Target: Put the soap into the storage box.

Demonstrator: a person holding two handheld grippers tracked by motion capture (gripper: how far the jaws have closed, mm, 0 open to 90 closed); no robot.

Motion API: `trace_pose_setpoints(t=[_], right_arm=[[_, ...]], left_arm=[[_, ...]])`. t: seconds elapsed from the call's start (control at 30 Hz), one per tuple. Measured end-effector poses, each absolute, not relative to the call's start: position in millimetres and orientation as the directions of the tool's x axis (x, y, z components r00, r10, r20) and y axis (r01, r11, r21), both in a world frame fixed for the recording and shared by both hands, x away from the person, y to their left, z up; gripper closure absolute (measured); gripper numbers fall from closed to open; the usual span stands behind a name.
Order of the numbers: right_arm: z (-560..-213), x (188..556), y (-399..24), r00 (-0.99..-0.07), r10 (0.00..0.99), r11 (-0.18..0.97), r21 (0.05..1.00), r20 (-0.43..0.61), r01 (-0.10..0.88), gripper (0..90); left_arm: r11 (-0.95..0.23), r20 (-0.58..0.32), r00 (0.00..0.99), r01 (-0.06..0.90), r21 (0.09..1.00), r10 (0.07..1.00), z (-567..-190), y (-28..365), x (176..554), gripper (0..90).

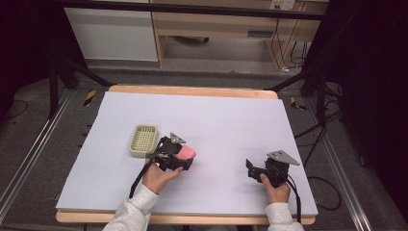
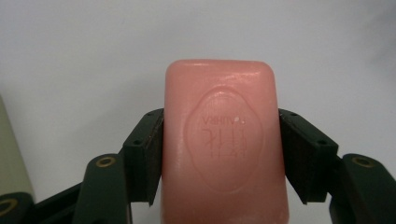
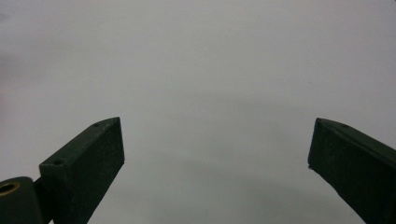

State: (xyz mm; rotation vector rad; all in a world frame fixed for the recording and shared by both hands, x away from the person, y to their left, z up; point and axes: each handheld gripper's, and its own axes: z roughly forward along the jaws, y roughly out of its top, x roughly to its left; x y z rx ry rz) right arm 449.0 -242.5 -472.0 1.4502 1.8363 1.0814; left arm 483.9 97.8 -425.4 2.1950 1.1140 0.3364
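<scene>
A pink bar of soap (image 2: 223,140) with an embossed oval stamp sits between the two black jaws of my left gripper (image 2: 223,156), which is shut on its long sides. In the high view the soap (image 1: 187,152) sticks out to the right of the left gripper (image 1: 185,156), just right of a pale green slotted soap dish (image 1: 143,140). My right gripper (image 1: 249,167) rests low at the table's right front, and its jaws stand wide apart with nothing between them (image 3: 217,154).
A pale lavender mat (image 1: 202,120) covers the wooden table. The edge of the green dish (image 2: 11,154) shows at the left of the left gripper view. Black stand legs and cables lie on the floor around the table.
</scene>
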Motion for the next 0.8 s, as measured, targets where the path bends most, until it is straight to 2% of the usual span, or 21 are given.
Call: trace_pose_setpoints(t=[0.8], right_arm=[[-471.4,448.5,-243.5,-0.268,0.962,0.098,0.855,0.049,0.509,4.1]], left_arm=[[-0.375,-0.08,0.561,0.645,0.666,0.824,-415.9,153.3,478.0,37.1]])
